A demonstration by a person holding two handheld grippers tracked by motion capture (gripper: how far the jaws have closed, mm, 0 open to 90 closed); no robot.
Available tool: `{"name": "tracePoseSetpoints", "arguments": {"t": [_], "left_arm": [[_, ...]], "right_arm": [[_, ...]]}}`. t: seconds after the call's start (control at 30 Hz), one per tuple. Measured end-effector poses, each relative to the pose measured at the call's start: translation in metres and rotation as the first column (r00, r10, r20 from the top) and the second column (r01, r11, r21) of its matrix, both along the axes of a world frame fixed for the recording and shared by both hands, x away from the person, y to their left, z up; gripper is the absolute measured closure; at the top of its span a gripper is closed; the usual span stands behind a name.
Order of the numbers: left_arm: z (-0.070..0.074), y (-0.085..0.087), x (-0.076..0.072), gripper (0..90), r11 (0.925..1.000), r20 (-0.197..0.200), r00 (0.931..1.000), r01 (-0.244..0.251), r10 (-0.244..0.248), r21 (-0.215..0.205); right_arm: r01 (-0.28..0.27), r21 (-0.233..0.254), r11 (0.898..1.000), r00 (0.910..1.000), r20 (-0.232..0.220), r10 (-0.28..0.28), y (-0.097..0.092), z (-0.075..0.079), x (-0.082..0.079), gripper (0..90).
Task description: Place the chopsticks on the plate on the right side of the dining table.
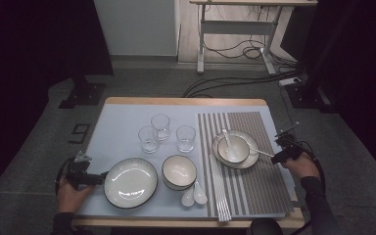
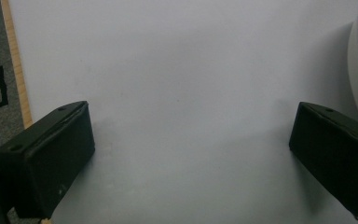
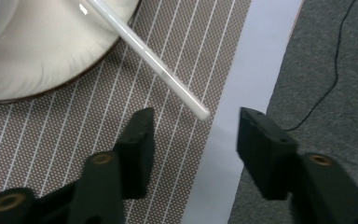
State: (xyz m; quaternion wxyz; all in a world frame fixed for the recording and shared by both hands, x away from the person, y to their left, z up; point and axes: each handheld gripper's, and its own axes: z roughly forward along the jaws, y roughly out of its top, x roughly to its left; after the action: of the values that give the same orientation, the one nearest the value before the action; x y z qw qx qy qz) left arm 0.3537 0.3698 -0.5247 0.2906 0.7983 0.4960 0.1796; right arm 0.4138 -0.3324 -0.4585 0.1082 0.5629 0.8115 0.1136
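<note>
A thin white chopstick (image 1: 262, 152) leans on the rim of a small plate (image 1: 251, 161) on the striped mat (image 1: 259, 186), its free end pointing right. A bowl (image 1: 233, 148) with a spoon (image 1: 226, 138) sits on that plate. My right gripper (image 1: 274, 158) is at the chopstick's free end. In the right gripper view the chopstick (image 3: 158, 60) ends in the gap of my right gripper (image 3: 196, 123), and neither jaw touches it. My left gripper (image 1: 100, 176) lies at the left rim of a large plate (image 1: 130, 182). It stands wide open (image 2: 191, 116) over bare table.
Three glasses (image 1: 160, 126) stand at mid table. A second bowl (image 1: 179, 171), two white spoons (image 1: 194, 195) and a bundle of chopsticks (image 1: 220, 196) lie near the front. The mat's right edge and the table's right edge are close to my right gripper.
</note>
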Motion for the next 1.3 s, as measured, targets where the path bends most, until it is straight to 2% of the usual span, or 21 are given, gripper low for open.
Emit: {"name": "tracePoseSetpoints", "arguments": {"t": [0.13, 0.37, 0.63, 1.0, 1.17, 1.3], "left_arm": [[0.000, 0.000, 0.000, 0.0, 1.0000, 0.000, 1.0000, 0.000, 0.000, 0.000], [0.000, 0.000, 0.000, 0.0, 1.0000, 0.000, 1.0000, 0.000, 0.000, 0.000], [0.000, 0.000, 0.000, 0.0, 1.0000, 0.000, 1.0000, 0.000, 0.000, 0.000], [0.000, 0.000, 0.000, 0.0, 1.0000, 0.000, 1.0000, 0.000, 0.000, 0.000], [0.000, 0.000, 0.000, 0.0, 1.0000, 0.000, 1.0000, 0.000, 0.000, 0.000], [0.000, 0.000, 0.000, 0.0, 1.0000, 0.000, 1.0000, 0.000, 0.000, 0.000]], "right_arm": [[0.013, -0.004, 1.000, 0.9998, -0.017, -0.013, -0.003, -0.006, 0.001, 59.2], [0.035, 0.001, 0.999, 0.9986, -0.040, -0.035, -0.006, -0.012, 0.007, 66.3], [0.025, 0.010, 1.000, 0.9992, -0.033, -0.024, -0.002, -0.015, 0.011, 74.4], [-0.025, 0.013, 1.000, 0.9995, -0.021, 0.026, 0.013, -0.013, 0.015, 74.8], [-0.025, 0.003, 1.000, 0.9994, -0.023, 0.025, 0.016, -0.014, 0.017, 65.7], [-0.010, -0.007, 1.000, 0.9996, -0.026, 0.010, 0.013, -0.014, 0.020, 64.6]]}}
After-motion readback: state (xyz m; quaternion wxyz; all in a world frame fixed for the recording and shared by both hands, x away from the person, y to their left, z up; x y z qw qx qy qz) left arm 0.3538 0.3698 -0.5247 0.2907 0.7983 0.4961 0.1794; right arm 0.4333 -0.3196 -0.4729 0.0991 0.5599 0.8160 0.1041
